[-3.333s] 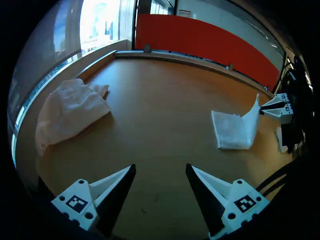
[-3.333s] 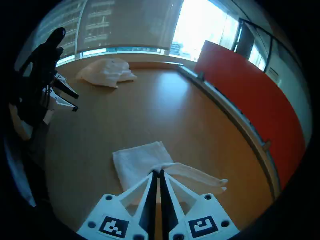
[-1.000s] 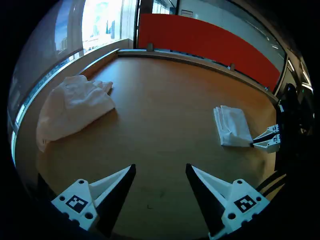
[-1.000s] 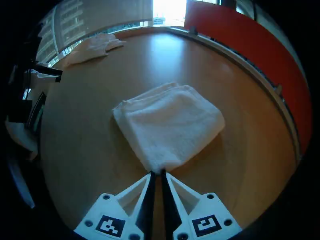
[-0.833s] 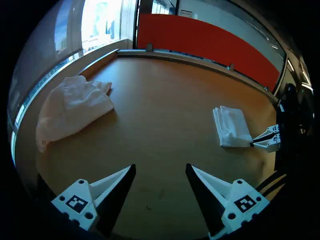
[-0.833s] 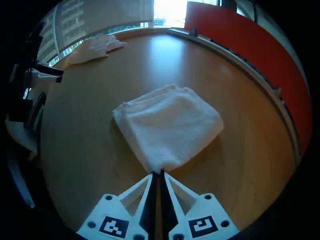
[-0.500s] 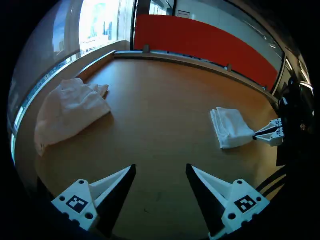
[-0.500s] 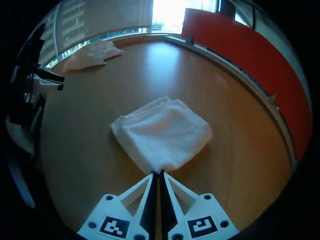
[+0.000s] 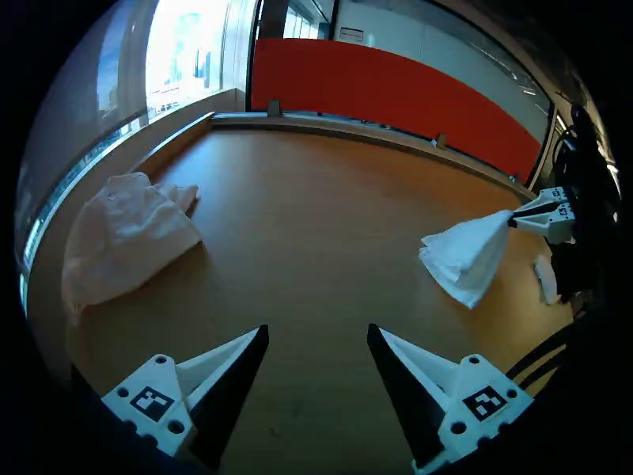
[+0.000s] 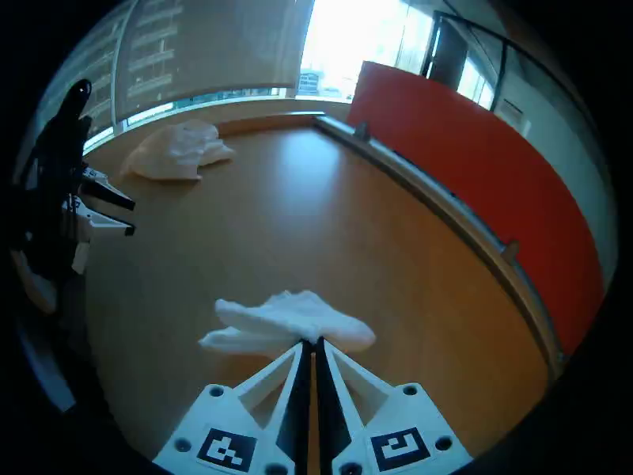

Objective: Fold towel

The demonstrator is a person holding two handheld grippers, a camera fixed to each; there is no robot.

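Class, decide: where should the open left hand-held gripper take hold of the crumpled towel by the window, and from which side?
Probably the loose corner jutting from the crumpled towel, approached from the open table side; the window ledge hems in its far edge.

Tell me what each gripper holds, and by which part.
Right gripper pinches the towel by one raised corner. Left gripper is open and holds nothing.

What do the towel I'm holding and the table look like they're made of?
Towel: soft white cloth, probably cotton terry; it droops limply from the right tool and looks matte. Table: wood or wood-look laminate, orange-brown, smooth and semi-gloss; window light reflects off it. Which of the two, I cannot tell.
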